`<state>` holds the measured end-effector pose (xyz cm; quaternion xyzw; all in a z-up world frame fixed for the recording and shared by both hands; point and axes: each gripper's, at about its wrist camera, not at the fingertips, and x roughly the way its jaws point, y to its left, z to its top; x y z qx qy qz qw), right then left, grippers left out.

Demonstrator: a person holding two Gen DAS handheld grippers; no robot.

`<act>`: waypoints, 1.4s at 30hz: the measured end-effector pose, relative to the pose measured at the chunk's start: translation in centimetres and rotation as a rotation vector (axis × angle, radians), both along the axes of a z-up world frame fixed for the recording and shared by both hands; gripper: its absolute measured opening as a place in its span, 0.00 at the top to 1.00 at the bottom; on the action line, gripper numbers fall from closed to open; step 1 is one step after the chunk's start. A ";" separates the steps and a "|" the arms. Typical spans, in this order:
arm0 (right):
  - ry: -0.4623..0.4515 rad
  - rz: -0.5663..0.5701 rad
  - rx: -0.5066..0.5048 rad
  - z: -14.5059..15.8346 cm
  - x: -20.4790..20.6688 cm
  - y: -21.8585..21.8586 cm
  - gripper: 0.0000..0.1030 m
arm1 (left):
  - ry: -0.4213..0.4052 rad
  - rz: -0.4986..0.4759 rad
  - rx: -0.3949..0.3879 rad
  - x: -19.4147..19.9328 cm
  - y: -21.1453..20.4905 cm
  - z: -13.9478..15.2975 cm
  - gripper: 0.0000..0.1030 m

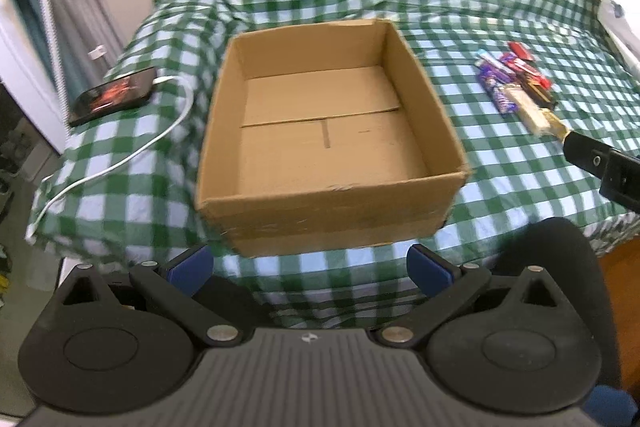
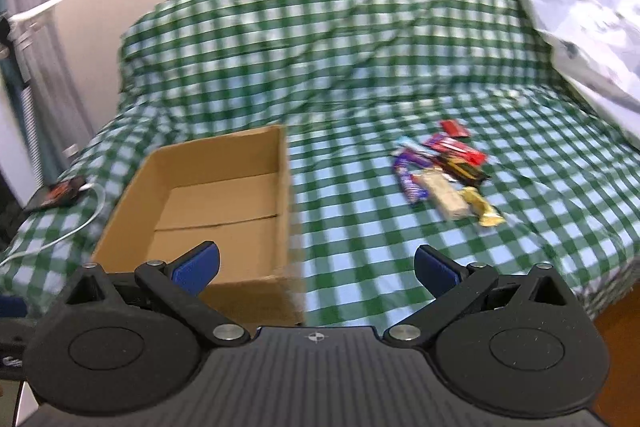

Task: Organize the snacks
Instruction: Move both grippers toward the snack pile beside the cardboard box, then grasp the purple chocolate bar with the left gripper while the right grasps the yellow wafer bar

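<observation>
Snacks [image 2: 444, 171] heaped on the checked bedcover [image 2: 360, 211], far right of your right gripper [image 2: 316, 269], cardboard box [image 1: 328, 147] just beyond your left gripper [image 1: 310, 267], both spread wide, holding nothing.

I am seeing motion blur smearing the near right corner of the open brown cardboard box [image 2: 208, 195] in my right wrist view. The printing on the small pile of wrapped snack bars [image 2: 444, 175] is staying too small and soft for me to read. A black part of the other gripper [image 1: 604, 163] is running off the left wrist view's right edge.
</observation>
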<state>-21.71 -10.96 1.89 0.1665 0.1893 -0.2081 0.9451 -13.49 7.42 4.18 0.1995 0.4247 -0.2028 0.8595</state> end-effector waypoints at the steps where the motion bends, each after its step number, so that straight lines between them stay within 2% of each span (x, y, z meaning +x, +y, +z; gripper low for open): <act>1: 0.000 -0.024 0.006 -0.1 -0.1 -1.1 0.00 | 0.004 -0.011 -0.001 0.2 -0.8 0.0 0.00; 4: 0.002 -0.102 0.022 -0.9 -0.4 -4.7 0.00 | 0.009 -0.046 0.004 0.6 -3.2 0.0 0.00; 11: 0.067 -0.271 0.037 -3.4 0.0 -12.8 0.00 | 0.029 -0.089 0.027 2.5 -9.7 0.0 0.00; 15: 0.092 -0.342 0.075 -6.2 3.6 -17.0 0.00 | 0.026 -0.143 0.052 3.6 -14.5 0.1 0.00; 20: 0.147 -0.368 0.061 -8.6 8.9 -21.6 0.00 | 0.034 -0.230 0.067 5.6 -22.3 -1.1 0.00; 21: 0.132 -0.338 0.063 -9.1 10.4 -22.2 0.00 | 0.039 -0.245 0.070 6.3 -24.3 -1.7 0.00; 24: 0.200 -0.317 0.045 -11.1 12.5 -25.6 0.00 | 0.051 -0.263 0.082 8.7 -29.5 -4.0 0.00; 28: 0.266 -0.262 0.038 -14.5 14.6 -30.2 0.00 | 0.058 -0.209 0.105 12.7 -35.7 -8.2 0.00; 32: 0.328 -0.238 0.038 -17.7 16.8 -34.0 0.00 | 0.144 -0.162 0.102 17.1 -40.8 -12.5 0.00; 36: 0.391 -0.218 0.028 -20.0 18.1 -35.6 0.00 | 0.186 -0.096 0.128 20.3 -44.2 -16.7 0.00; 39: 0.334 -0.216 0.000 -21.3 18.3 -35.7 0.00 | 0.205 -0.097 0.178 22.0 -45.9 -19.6 0.00; 42: 0.308 -0.201 -0.027 -21.9 18.7 -35.9 0.00 | 0.266 -0.106 0.134 22.9 -45.2 -21.4 0.00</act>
